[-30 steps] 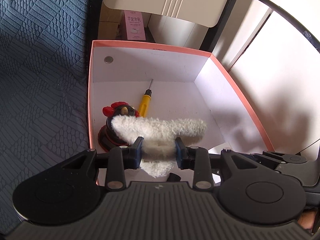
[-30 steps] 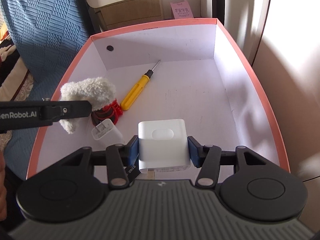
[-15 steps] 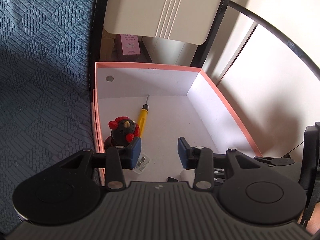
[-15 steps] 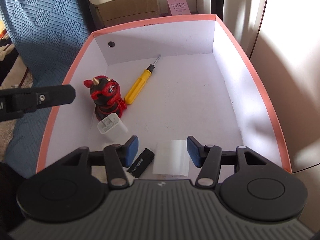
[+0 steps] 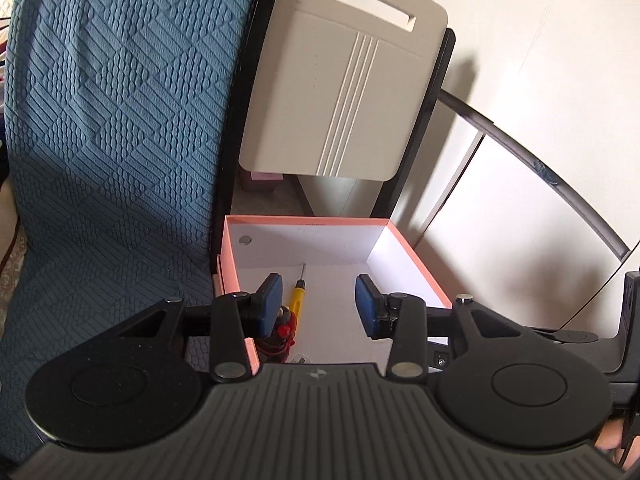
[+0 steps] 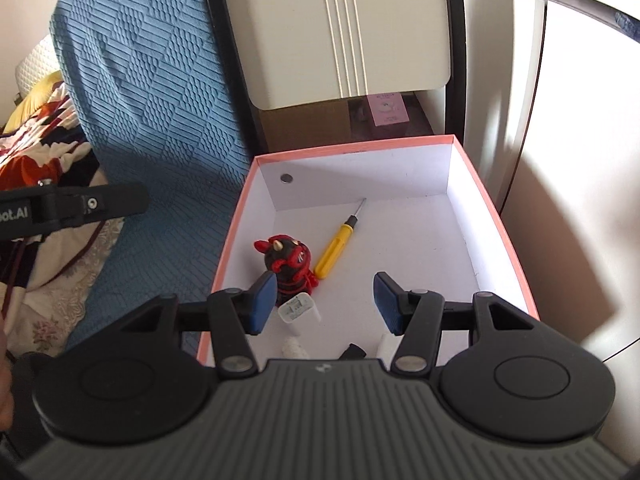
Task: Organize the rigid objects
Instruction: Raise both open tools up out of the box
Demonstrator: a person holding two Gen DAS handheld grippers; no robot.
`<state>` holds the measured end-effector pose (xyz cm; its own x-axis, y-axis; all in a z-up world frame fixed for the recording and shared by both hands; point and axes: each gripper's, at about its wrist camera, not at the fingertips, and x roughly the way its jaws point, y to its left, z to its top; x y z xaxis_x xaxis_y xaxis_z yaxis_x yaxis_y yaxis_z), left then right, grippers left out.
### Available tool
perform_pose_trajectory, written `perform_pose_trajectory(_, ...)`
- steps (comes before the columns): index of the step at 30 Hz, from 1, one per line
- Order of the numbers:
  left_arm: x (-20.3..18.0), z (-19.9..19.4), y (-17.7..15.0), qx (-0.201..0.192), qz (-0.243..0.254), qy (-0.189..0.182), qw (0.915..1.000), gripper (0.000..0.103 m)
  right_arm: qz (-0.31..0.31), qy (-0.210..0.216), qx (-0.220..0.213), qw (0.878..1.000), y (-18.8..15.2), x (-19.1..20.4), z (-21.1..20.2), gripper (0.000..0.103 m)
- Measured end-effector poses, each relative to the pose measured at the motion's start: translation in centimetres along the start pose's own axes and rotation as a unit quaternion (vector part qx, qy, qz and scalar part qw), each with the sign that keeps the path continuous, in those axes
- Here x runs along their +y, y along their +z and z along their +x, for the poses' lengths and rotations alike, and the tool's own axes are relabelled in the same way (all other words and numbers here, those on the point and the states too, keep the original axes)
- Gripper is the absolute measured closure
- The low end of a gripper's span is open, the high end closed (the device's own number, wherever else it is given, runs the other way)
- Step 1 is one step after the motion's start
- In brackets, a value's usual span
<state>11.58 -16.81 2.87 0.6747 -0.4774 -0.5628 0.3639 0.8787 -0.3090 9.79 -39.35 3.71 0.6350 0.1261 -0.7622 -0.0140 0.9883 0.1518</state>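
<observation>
A pink-rimmed white box (image 5: 304,220) (image 6: 352,148) sits below both grippers. In it lie a yellow screwdriver (image 6: 334,250) (image 5: 298,294), a red and black horned figurine (image 6: 288,264) (image 5: 282,334), and a small white charger (image 6: 299,310). At the box's near end a white fluffy piece (image 6: 294,347), a black item (image 6: 352,351) and the edge of a white cube (image 6: 382,345) peek out above the gripper body. My left gripper (image 5: 320,306) hangs open and empty above the box's near left corner. My right gripper (image 6: 324,304) is open and empty over the near end.
A blue quilted cover (image 5: 112,160) drapes along the box's left side. A beige chair back (image 5: 344,92) stands behind the box, with a cardboard box (image 6: 304,124) and a pink carton (image 6: 388,110) under it. A patterned blanket (image 6: 40,140) lies far left.
The left gripper let go of the white fluffy piece and the right let go of the white cube, both into the box. Both grippers then rose and drew back from it.
</observation>
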Motion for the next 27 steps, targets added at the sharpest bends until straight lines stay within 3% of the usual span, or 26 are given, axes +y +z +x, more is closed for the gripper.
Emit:
perform_pose_trajectory(12,0.2,-4.5,-0.7,-0.025,0.012,-0.018,0.9995,0.057,-0.002,-0.014,-0.039,0.999,-1.7,2.9,-4.7,0.047)
perform_pose_trajectory(27,1.1,-3.9,-3.6,0.007,0.021,-0.025,0.9995,0.057,0.005,-0.039,-0.037,0.999,-5.3,4.4,-4.9,0.047)
